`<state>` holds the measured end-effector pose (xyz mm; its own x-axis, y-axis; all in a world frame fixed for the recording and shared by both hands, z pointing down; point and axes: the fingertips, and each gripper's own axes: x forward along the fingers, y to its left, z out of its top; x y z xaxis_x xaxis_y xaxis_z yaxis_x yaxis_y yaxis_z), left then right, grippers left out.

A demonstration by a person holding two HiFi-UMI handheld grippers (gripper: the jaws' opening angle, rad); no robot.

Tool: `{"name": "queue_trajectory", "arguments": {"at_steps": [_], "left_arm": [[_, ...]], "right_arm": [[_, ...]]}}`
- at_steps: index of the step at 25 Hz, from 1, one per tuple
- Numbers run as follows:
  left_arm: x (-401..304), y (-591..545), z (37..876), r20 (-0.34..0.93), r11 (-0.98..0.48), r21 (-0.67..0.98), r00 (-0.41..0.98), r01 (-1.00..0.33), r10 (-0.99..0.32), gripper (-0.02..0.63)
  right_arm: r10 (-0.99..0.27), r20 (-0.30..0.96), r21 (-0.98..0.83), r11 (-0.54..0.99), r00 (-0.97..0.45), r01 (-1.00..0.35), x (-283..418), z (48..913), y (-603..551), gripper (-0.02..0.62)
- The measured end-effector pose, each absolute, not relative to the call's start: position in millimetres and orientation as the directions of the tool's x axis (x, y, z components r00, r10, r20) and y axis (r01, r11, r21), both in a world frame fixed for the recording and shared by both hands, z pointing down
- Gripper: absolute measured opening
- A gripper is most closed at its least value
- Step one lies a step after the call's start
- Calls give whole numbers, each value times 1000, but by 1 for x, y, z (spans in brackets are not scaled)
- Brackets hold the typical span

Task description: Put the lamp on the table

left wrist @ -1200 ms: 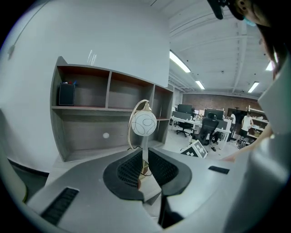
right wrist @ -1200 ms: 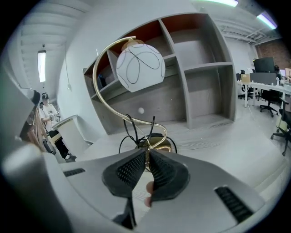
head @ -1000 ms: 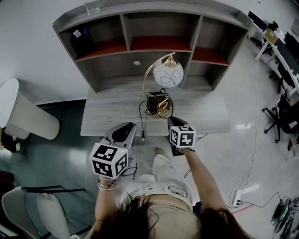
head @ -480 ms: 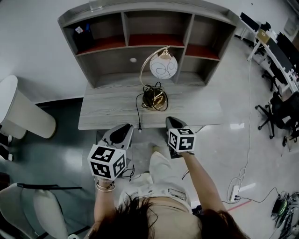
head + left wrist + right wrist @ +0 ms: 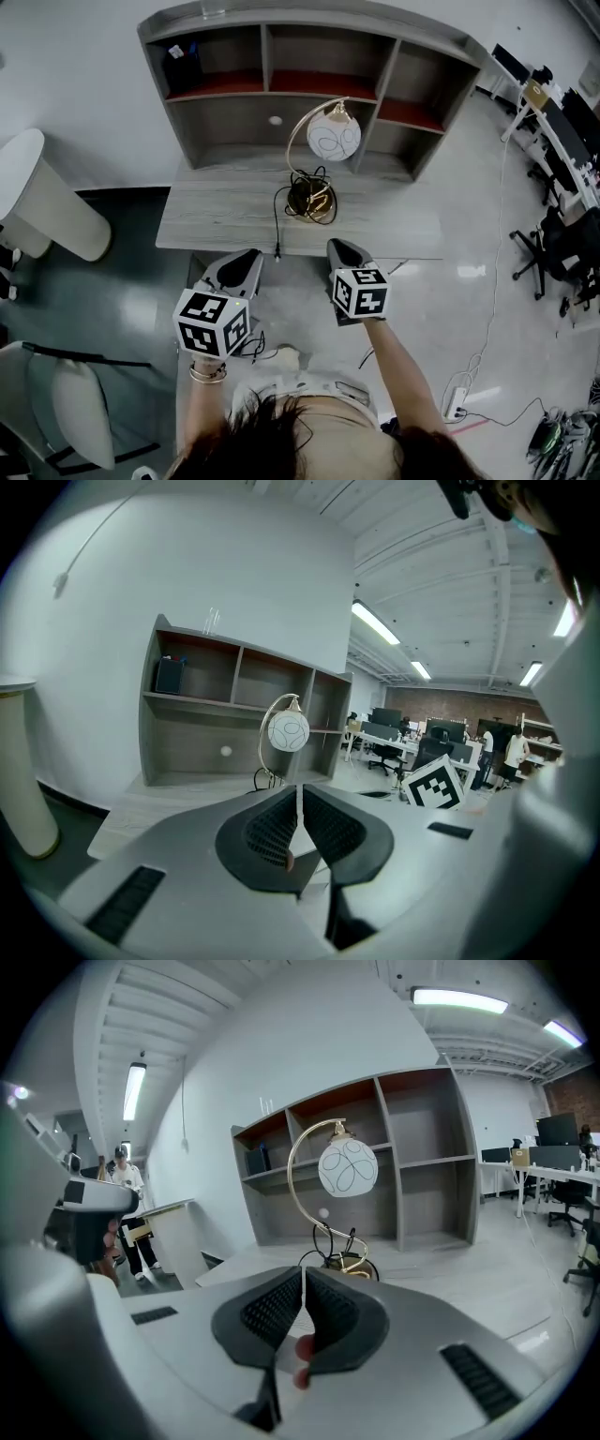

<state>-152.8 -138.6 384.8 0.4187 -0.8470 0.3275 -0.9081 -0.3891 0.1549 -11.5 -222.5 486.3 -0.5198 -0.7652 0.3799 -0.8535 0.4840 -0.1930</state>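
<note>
The lamp stands upright on the grey wooden table, with a gold arched stem, a white globe shade and its black cord coiled at the base. It also shows in the left gripper view as the lamp and in the right gripper view as the lamp. My left gripper and right gripper hover side by side at the table's near edge, both shut and holding nothing, apart from the lamp.
A grey shelf unit with red-lined compartments backs the table. A white cylindrical bin stands at left, a chair at lower left. Office chairs and floor cables lie to the right. A person stands far left in the right gripper view.
Both grippers have drawn back from the table toward the person, and the view has shifted away from the lamp. The lamp stays put on the table.
</note>
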Motion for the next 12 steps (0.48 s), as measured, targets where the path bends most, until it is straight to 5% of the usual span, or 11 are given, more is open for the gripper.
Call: {"name": "queue_trajectory", "arguments": {"at_steps": [12], "left_arm": [[-101, -122, 382, 335, -287, 143, 319, -947, -887, 25]], "right_arm": [[-718, 394, -114, 582, -574, -805, 24, 471, -205, 26]]}}
